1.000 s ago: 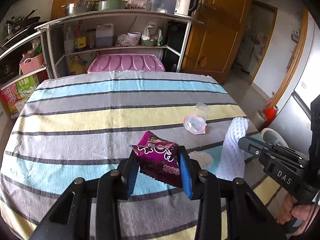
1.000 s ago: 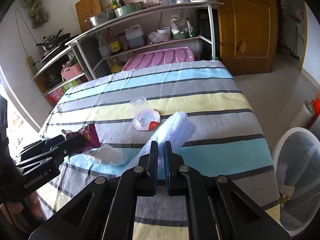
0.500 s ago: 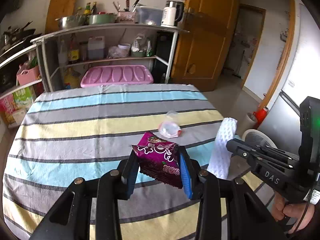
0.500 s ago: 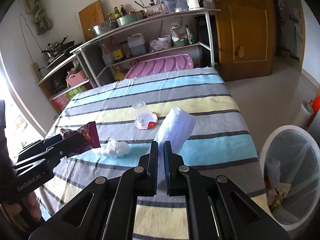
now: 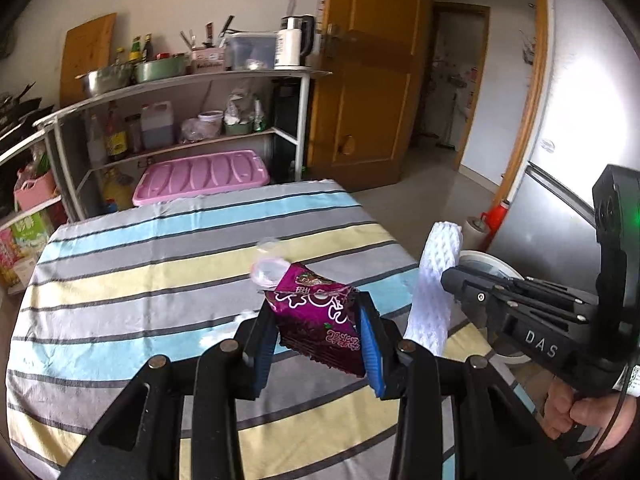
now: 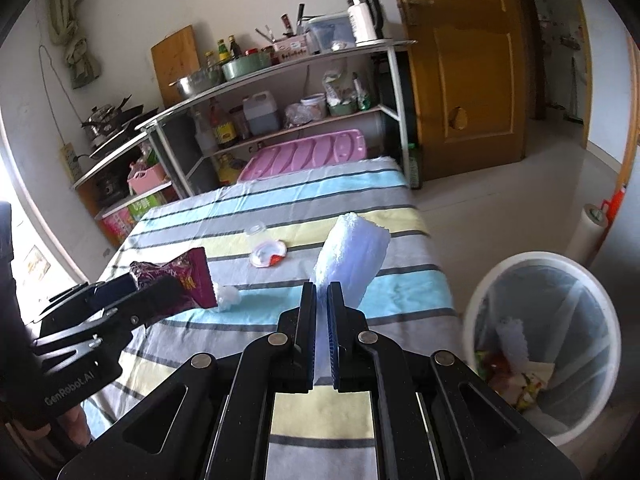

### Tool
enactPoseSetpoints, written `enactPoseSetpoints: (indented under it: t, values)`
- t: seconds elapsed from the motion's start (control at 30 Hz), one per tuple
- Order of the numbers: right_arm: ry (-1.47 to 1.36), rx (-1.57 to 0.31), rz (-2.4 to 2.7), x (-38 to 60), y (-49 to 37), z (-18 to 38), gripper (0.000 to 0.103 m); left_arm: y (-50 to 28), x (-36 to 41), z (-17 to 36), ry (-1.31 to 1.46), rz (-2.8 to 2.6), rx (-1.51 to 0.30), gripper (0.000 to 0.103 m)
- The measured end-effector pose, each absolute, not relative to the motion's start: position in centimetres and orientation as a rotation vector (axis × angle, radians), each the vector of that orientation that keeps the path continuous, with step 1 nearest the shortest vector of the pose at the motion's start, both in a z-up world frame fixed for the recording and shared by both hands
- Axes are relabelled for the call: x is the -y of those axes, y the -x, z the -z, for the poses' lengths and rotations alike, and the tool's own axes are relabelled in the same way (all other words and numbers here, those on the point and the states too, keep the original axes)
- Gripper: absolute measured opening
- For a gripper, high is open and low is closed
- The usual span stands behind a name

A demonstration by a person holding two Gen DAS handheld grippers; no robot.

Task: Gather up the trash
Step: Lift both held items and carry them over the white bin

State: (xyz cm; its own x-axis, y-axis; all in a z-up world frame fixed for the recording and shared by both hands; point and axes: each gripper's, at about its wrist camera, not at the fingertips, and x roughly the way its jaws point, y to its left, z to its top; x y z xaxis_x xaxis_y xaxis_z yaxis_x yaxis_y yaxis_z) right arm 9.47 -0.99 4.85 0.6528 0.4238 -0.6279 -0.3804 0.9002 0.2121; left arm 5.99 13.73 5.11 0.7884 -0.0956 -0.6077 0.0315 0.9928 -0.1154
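My left gripper (image 5: 318,316) is shut on a purple snack wrapper (image 5: 320,320), held above the striped table (image 5: 120,280); the same wrapper (image 6: 192,276) shows at the left of the right wrist view. My right gripper (image 6: 319,292) is shut on a white foam net sleeve (image 6: 352,256) that sticks up from its jaws; in the left wrist view the sleeve (image 5: 434,280) hangs beyond the table's right edge. A clear plastic cup with its lid (image 6: 266,254) and a crumpled white tissue (image 6: 228,296) lie on the cloth. A white trash bin (image 6: 544,344) stands on the floor to the right.
Metal shelves (image 6: 280,72) with pots, bottles and a kettle stand behind the table, with a pink tub lid (image 5: 200,176) under them. A wooden door (image 6: 468,60) and a fridge (image 5: 572,140) lie to the right. A hand (image 5: 576,412) grips the right tool.
Both grippers have risen and pulled back toward the right with their loads still held. The table looks smaller and the trash bin has come fully into the right wrist view.
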Motion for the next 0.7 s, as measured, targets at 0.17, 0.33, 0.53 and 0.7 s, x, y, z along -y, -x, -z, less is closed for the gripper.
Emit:
enactPoseSetpoints:
  t: [0.17, 0.33, 0.53, 0.7]
  values:
    - [-0.084, -0.716, -0.421, 3.5, -9.2, -5.3, 0.006, -6.4, -11.4, -5.5, 0.077, 0.112, -0.655, 0.04]
    - [-0.108, -0.708, -0.367, 6.9, -9.0, -5.5, 0.006, -7.3, -8.4, -5.2, 0.054, 0.17, -0.668, 0.04]
    - [-0.137, -0.7, -0.296, 10.9, -8.7, -5.7, 0.006, -8.4, -4.1, -5.2, 0.023, 0.252, -0.675, 0.04]
    - [-0.159, -0.705, -0.229, 14.7, -8.7, -5.5, 0.006, -9.3, -0.8, -5.1, 0.003, 0.316, -0.682, 0.04]
